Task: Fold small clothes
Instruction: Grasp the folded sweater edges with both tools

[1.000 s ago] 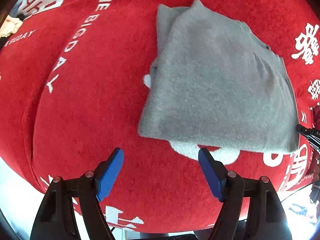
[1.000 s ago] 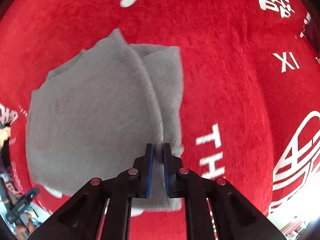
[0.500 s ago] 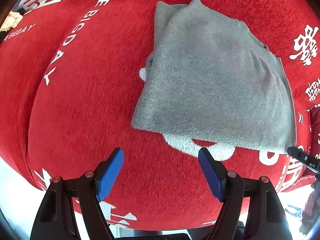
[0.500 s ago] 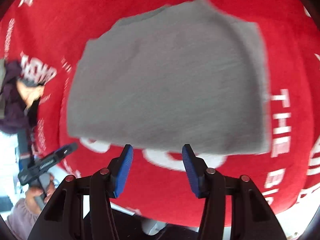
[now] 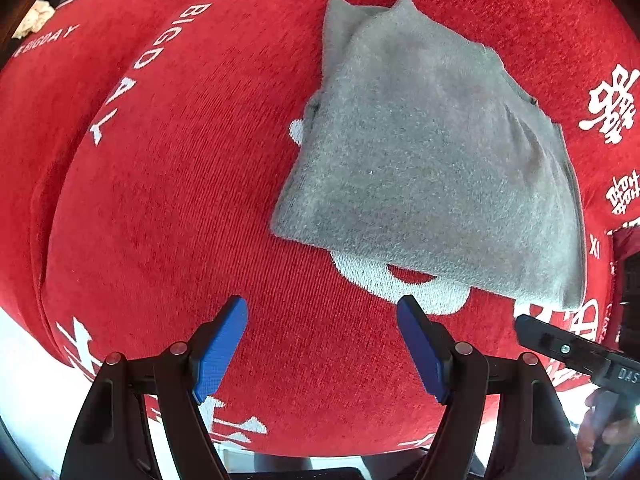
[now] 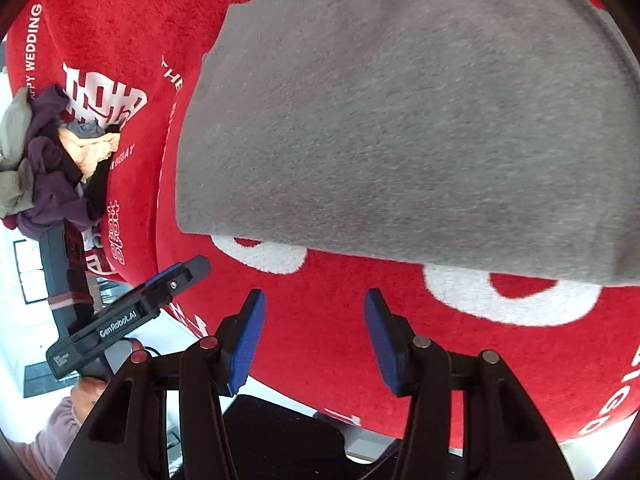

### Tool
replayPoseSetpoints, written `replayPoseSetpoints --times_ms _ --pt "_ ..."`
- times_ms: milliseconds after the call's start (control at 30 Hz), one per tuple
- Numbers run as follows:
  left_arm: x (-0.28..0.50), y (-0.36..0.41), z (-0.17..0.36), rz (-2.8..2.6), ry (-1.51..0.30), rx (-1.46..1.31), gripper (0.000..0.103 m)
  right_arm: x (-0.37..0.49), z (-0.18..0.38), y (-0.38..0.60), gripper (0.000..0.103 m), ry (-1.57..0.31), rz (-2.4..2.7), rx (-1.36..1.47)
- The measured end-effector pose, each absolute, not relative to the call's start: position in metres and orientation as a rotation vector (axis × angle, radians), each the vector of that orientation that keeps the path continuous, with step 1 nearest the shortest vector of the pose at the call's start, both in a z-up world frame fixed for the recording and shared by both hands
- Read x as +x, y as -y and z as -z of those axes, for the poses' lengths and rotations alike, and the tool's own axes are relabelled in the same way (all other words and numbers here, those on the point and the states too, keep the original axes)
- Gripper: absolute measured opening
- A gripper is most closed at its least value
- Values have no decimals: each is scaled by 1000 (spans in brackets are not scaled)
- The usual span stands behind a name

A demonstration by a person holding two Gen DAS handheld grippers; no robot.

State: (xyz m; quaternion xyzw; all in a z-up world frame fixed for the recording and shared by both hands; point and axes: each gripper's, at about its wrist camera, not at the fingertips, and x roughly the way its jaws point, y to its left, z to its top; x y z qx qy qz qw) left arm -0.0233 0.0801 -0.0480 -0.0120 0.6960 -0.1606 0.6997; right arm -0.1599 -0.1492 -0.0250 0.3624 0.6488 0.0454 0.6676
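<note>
Sweater: folded grey sweater lies flat on the red printed cloth (white lettering).
Left tool: spread, empty, just short of its near edge.
Right tool: spread, empty, likewise.
Pile: crumpled clothes well apart.

The folded garment lies on the cloth, far of both grippers; a clothes pile sits, apparently, at its far-left edge.

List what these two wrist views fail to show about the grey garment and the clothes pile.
- Grey garment, right wrist view: far edge cut by the frame.
- Its underside layers, left wrist view: hidden by the top fold.
- Clothes pile: individual pieces too tangled to count.
</note>
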Motion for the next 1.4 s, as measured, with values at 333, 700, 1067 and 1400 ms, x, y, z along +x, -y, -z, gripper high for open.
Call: replayPoseSetpoints --times_ms 333,700,1067,1400 --pt "-17 -109 55 460 -1580 -417 77 -153 57 151 55 -1345 -117 1141" --pt "-14 -88 73 567 -1615 -681 77 -152 88 160 14 -1162 -27 1467" --pt "21 -61 80 433 -1490 -754 77 -132 46 168 10 -1164 -170 1278" --pt "37 -31 62 338 -1384 -336 12 -135 45 156 15 -1342 -197 1121"
